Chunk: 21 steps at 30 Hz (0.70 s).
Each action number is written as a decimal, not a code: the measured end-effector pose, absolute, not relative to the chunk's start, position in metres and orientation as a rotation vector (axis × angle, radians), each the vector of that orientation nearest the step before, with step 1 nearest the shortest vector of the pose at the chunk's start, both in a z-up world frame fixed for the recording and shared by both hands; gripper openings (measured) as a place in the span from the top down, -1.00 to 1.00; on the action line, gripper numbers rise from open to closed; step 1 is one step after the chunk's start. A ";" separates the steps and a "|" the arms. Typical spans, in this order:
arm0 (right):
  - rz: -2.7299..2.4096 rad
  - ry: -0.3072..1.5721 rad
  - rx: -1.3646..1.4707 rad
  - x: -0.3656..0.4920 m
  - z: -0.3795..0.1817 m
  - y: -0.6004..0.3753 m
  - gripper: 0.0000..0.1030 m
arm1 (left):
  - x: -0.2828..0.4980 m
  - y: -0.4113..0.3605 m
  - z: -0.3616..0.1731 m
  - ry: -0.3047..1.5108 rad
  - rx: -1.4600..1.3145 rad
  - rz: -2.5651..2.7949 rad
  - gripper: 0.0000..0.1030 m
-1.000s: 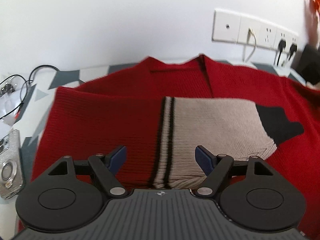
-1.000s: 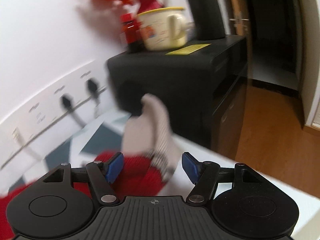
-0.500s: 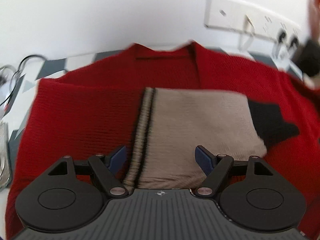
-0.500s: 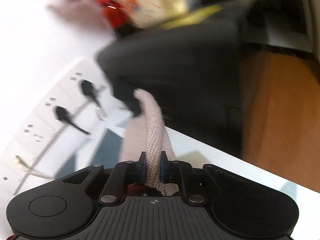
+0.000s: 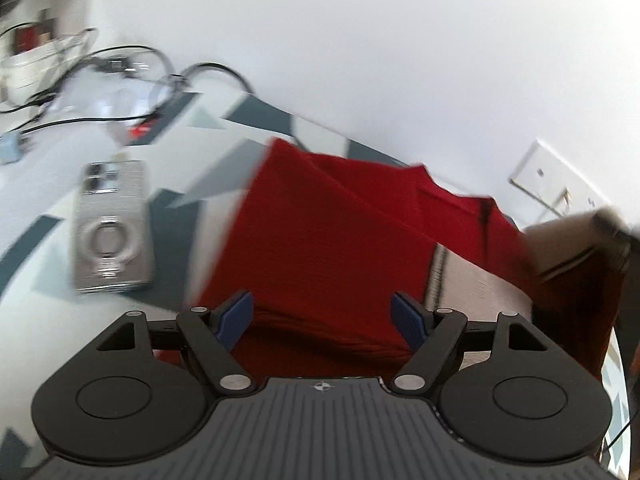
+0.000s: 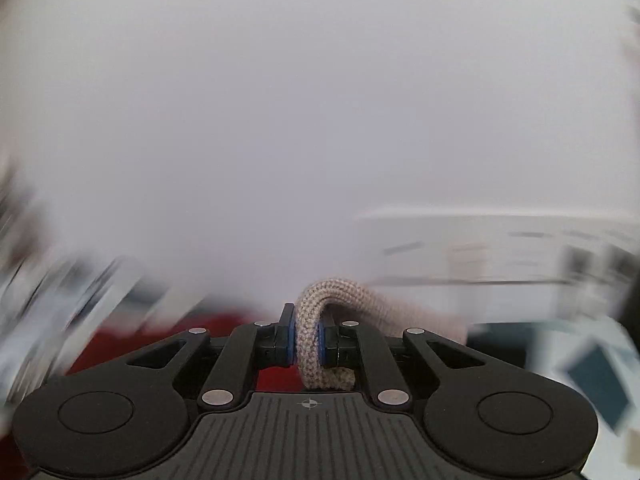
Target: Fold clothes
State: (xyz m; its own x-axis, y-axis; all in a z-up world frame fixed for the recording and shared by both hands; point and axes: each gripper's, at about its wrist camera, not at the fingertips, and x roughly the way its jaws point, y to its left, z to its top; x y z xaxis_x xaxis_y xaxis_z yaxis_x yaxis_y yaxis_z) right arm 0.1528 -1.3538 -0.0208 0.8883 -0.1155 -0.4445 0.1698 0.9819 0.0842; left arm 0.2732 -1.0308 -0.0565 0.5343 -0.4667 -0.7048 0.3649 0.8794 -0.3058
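Beige knitted sleeve (image 6: 316,320) is pinched tight in the right tool (image 6: 307,340), lifted above the red sweater (image 5: 332,248) on the patterned tabletop (image 5: 36,320). The left tool (image 5: 323,318) hangs spread and empty over the sweater's near edge, near what looks like a blurred phone (image 5: 112,228).

Looks like a room in a home. Ahead of the left tongs, a table under a cloth of grey and white triangles (image 5: 256,116), set against a plain white wall (image 5: 360,40). To their upper left, a phone (image 5: 110,228) and tangled cables (image 5: 120,68); far right, a wall socket plate (image 5: 552,184). Knitted red sweater (image 5: 340,248) spread on top.
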 end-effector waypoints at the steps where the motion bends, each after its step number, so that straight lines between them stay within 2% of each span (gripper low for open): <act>1: -0.075 0.503 0.059 0.158 -0.030 -1.328 0.82 | 0.274 -1.019 -0.055 0.872 -0.139 -0.485 -0.50; 5: 0.103 0.708 -0.101 0.163 -0.081 -1.246 0.76 | 0.276 -0.983 -0.054 0.873 -0.160 -0.441 -0.50; 7: 0.084 0.759 -0.102 0.161 -0.097 -1.231 0.52 | 0.278 -0.975 -0.056 0.877 -0.155 -0.432 -0.50; 9: 0.062 0.759 -0.025 0.158 -0.096 -1.234 0.33 | 0.278 -0.971 -0.058 0.880 -0.147 -0.431 -0.50; 13: 0.015 0.739 0.143 0.163 -0.083 -1.257 0.20 | 0.277 -0.972 -0.064 0.898 -0.133 -0.448 -0.50; 15: -0.021 0.699 0.241 0.168 -0.071 -1.279 -0.01 | 0.272 -0.976 -0.067 0.901 -0.114 -0.461 -0.50; 17: -0.089 0.675 0.326 0.183 -0.065 -1.301 -0.11 | 0.266 -0.980 -0.070 0.907 -0.092 -0.476 -0.50; 20: -0.204 0.676 0.468 0.213 -0.064 -1.342 -0.11 | 0.256 -0.987 -0.078 0.931 -0.037 -0.512 -0.50; 21: -0.247 0.711 0.532 0.224 -0.070 -1.363 -0.04 | 0.251 -0.990 -0.082 0.936 -0.008 -0.520 -0.50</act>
